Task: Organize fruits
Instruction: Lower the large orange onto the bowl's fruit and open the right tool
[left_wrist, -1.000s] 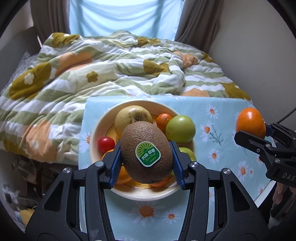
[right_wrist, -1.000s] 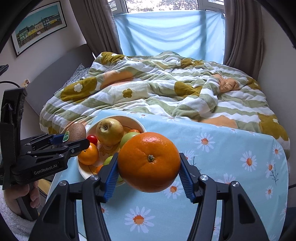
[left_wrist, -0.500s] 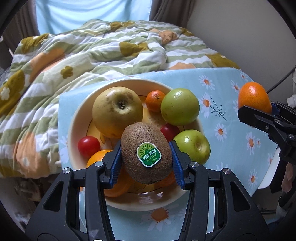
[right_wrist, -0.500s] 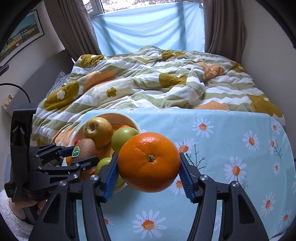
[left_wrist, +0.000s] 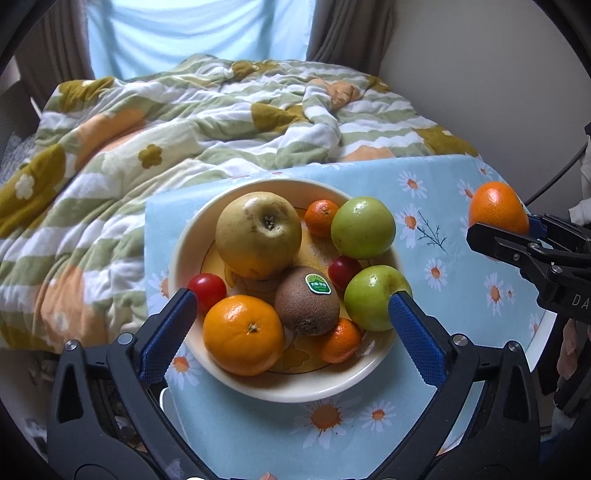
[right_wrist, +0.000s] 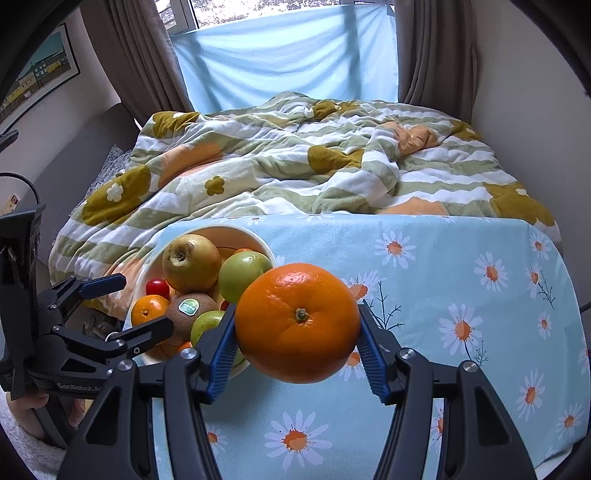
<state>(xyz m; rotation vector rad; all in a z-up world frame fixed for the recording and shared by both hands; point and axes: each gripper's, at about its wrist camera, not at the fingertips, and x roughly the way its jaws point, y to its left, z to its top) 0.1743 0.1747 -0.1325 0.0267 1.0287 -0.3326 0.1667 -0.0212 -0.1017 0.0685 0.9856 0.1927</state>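
The fuzzy brown oval kiwi (left_wrist: 307, 300), green sticker up, lies in the glossy cream bowl (left_wrist: 295, 387) among a pebbled orange (left_wrist: 243, 334), smooth green apples and a yellowish pear (left_wrist: 258, 234). The left gripper (left_wrist: 293, 314) has just been opening; its ribbed blue pads stand wide, nothing pinched. The right gripper (right_wrist: 295, 345) clamps a big dimpled orange (right_wrist: 297, 321) above the daisy-print cloth (right_wrist: 461, 280)
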